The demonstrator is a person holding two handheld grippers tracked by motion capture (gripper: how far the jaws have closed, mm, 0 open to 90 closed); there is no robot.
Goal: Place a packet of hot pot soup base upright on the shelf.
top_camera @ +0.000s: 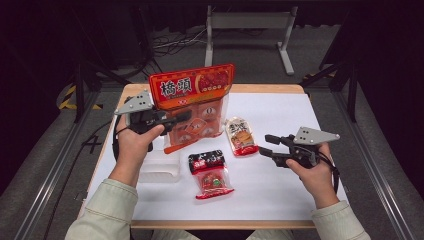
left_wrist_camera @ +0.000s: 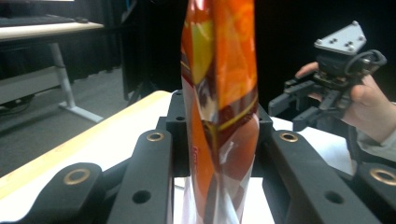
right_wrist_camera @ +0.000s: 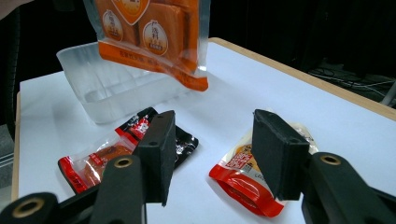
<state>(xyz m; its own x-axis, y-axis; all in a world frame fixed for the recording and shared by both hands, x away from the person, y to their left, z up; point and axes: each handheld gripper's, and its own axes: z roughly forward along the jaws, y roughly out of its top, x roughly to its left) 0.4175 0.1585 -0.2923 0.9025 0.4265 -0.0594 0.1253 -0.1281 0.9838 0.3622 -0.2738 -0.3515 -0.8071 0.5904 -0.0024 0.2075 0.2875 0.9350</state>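
While the left gripper pinches the big orange snack bag up above the tabletop, the right gripper's spread jaws reach for the small red-edged packet; next they should close on it.

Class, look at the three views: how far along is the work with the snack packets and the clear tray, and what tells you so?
Done: nothing yet lies in the clear tray. In hand: the left gripper is shut on the large orange bag, held upright above the table. Left: the red-and-black packet and small red packet lie on the table; the right gripper, open, is near the small one.
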